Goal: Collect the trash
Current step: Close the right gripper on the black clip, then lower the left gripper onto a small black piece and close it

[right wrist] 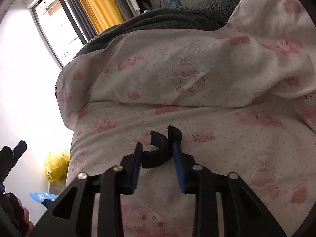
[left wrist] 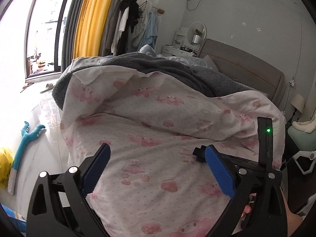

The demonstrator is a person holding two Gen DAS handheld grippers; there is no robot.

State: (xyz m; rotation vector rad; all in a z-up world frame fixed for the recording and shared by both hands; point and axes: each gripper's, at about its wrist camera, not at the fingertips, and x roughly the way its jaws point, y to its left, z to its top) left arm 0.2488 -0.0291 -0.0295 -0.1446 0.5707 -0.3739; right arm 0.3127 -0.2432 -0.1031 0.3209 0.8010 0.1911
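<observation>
Two grippers: both hover over the pink-printed bedsheet (left wrist: 158,118), which lies rumpled under a grey fleece blanket (left wrist: 158,63).
Right gripper (right wrist: 158,148): its blue pads are closed in on a black curved piece (right wrist: 156,158), one pad against each side, low over the sheet.
Left gripper (left wrist: 157,150): spread wide with nothing between the fingers, only sheet showing in the gap.
Trash item: the black curved piece looks like a hard, C-shaped clip; in the left wrist view a small black part (left wrist: 198,154) sits just beside the inner finger, and I cannot tell whether it is the same item.
Likely destination: a yellow bag (right wrist: 56,165) stands on the floor at the bed's edge, well to the left, with a blue packet (right wrist: 44,197) lying near it.
Step in hand: judged as lifting the piece clear of the sheet and carrying it toward the bag.
How to do it well: keep the squeeze steady, since a curved hard part can pivot or pop out between flat pads; lift straight up first so no fabric comes along.
Carrying: swing left across the empty gripper's space slowly, or move that gripper aside to avoid a knock.
Risk: a drop into the sheet's folds would hide the dark piece.
Afterwards: the blue packet looks like a further candidate for collecting.
</observation>
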